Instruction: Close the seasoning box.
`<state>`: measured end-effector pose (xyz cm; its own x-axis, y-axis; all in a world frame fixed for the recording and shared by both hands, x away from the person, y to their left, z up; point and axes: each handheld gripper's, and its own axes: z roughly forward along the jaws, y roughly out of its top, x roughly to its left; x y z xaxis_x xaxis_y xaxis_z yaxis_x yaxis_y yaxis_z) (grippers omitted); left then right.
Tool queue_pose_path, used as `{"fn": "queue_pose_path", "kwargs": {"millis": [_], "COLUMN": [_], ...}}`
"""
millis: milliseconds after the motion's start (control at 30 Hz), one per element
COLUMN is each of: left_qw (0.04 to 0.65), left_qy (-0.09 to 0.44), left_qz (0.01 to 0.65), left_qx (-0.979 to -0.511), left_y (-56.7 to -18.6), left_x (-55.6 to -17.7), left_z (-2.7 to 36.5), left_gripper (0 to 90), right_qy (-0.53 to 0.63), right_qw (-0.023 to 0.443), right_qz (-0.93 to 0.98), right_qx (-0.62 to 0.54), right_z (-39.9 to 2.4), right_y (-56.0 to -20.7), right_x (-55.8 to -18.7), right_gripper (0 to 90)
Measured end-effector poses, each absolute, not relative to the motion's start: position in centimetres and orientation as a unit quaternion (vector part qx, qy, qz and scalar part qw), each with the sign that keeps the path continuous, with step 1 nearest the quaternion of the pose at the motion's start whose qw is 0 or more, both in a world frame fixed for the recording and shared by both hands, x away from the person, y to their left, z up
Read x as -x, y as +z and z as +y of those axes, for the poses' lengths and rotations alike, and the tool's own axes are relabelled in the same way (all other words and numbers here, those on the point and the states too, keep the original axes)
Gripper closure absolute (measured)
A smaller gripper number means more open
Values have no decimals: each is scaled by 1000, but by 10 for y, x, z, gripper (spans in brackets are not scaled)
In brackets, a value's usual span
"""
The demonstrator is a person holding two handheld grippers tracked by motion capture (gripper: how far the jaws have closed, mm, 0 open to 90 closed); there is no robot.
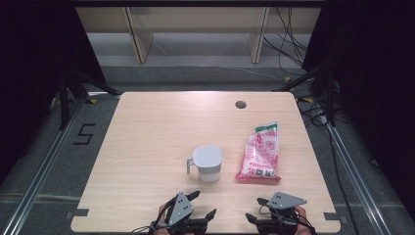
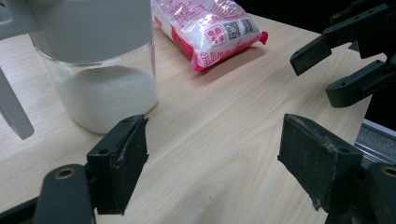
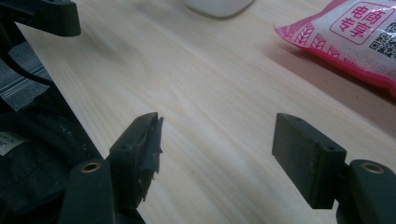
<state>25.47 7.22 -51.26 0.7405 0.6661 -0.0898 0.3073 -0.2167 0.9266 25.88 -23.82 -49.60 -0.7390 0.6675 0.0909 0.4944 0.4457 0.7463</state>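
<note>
We have grasped nothing yet: both grippers, left [image 1: 201, 204] and right [image 1: 256, 209], wait with jaws apart, short of the jar [image 1: 207, 164] and sealed bag [image 1: 259, 153].

High view: desk [image 1: 147, 147] evenly lit from above, brightest along its far edge; surroundings left and right near black. Image soft and low in detail. Short shadows beside jar [image 1: 207, 164] and pink bag [image 1: 259, 152]. Both gripper views: near jaws blurred, bag film shows glare.
</note>
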Motion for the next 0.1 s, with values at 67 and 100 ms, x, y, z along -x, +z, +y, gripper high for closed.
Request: {"fn": "queue_pose_path", "kwargs": {"millis": [67, 100], "left_qw": [526, 532], "left_qy": [172, 169], "left_qz": [318, 321], "left_qx": [-770, -765], "left_y": [-512, -513], "left_x": [-255, -255], "left_z": [75, 75], "left_gripper": [228, 227], "right_qy": [396, 396], "right_qw": [108, 100], "right_qz": [845, 841], "right_qx": [-344, -356], "right_z": [-238, -237], "right_y": [-496, -495], "right_x": [-259, -257], "right_gripper": [330, 330]}}
